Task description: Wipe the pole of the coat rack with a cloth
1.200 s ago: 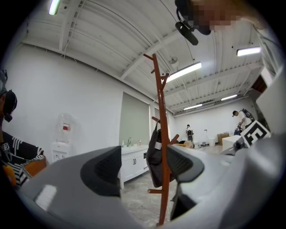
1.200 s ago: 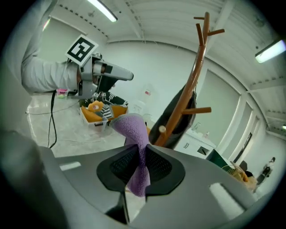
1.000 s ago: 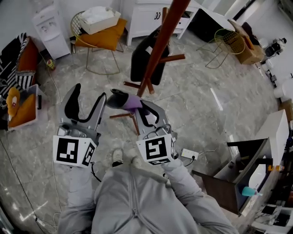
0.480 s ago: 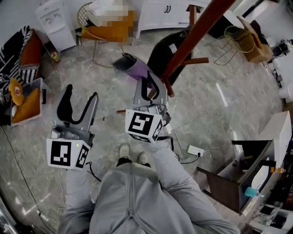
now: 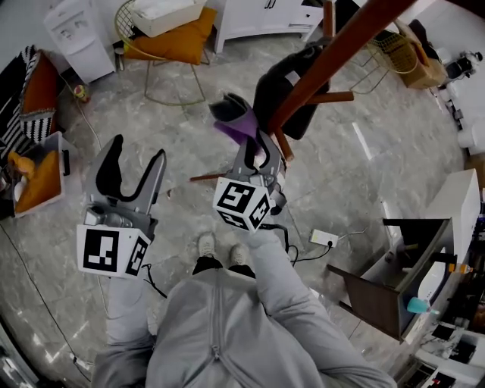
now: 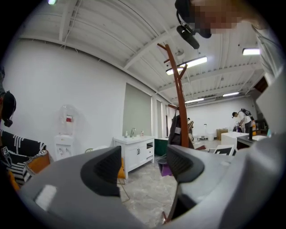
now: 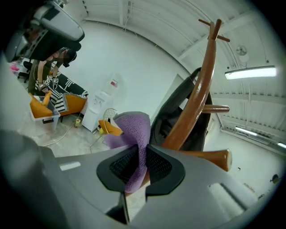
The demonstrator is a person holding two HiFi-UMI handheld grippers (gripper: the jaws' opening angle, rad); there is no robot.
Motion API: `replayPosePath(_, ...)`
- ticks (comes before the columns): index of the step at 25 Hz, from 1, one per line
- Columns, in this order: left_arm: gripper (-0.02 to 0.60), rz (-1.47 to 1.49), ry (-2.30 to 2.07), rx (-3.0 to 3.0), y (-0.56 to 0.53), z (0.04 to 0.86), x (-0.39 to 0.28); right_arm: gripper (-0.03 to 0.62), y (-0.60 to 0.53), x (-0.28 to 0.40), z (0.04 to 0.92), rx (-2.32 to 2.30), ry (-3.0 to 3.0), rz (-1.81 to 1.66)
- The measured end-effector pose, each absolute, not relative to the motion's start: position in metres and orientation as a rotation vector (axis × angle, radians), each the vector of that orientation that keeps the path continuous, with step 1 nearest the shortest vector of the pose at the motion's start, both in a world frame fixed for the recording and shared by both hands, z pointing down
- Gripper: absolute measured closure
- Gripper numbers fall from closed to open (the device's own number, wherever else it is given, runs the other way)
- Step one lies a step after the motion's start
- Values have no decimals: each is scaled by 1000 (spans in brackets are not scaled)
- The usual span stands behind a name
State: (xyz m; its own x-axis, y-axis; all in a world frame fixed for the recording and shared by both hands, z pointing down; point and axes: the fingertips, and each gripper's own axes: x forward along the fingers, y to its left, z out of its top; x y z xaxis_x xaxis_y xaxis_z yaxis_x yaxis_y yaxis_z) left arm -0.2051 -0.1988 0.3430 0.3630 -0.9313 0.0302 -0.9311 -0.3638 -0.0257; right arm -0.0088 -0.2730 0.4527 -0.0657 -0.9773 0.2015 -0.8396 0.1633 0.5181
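Observation:
The brown wooden pole (image 5: 333,53) of the coat rack slants across the head view; it also rises at the right in the right gripper view, pole (image 7: 202,94), and stands far off in the left gripper view, pole (image 6: 180,107). A dark coat (image 5: 284,91) hangs on it. My right gripper (image 5: 256,148) is shut on a purple cloth (image 5: 236,125), cloth (image 7: 134,134), which sits just left of the pole's lower part; whether it touches is unclear. My left gripper (image 5: 130,163) stands open and empty, apart at the left.
An orange-cushioned wire chair (image 5: 170,45), a white cabinet (image 5: 261,15) and a water dispenser (image 5: 72,34) stand at the back. A dark desk (image 5: 386,280) is at right. A power strip and cable (image 5: 322,239) lie on the marble floor. Rack legs (image 5: 208,178) spread near my feet.
My right gripper with the purple cloth has risen from low near the rack's base toward the pole, then shifted slightly right. The left gripper has barely moved.

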Motion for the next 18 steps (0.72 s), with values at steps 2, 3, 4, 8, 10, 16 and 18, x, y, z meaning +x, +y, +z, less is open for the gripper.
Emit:
replayPosePath(2, 241, -61, 1744, -2609, -201, 345, -198, 548, -270, -1, 464, 1704, -1924, -333)
replayPosePath(3, 241, -62, 1733, -2618, -202, 347, -195, 549, -268, 2, 471, 1695, -1915, -318)
replayPosePath(4, 241, -62, 1723, -2626, -202, 348, -192, 548, -266, 5, 478, 1685, -1907, -305)
replayPosePath(8, 241, -62, 1700, -2645, -205, 352, -183, 549, -260, 11, 499, 1644, -1895, -269)
replayPosePath(10, 241, -63, 1694, -2652, -205, 353, -179, 549, -258, 12, 504, 1630, -1897, -251)
replayPosePath(16, 241, -66, 1690, -2661, -203, 355, -172, 549, -253, 15, 519, 1587, -1905, -202)
replayPosePath(18, 241, -67, 1691, -2661, -202, 356, -171, 549, -251, 16, 524, 1571, -1906, -188)
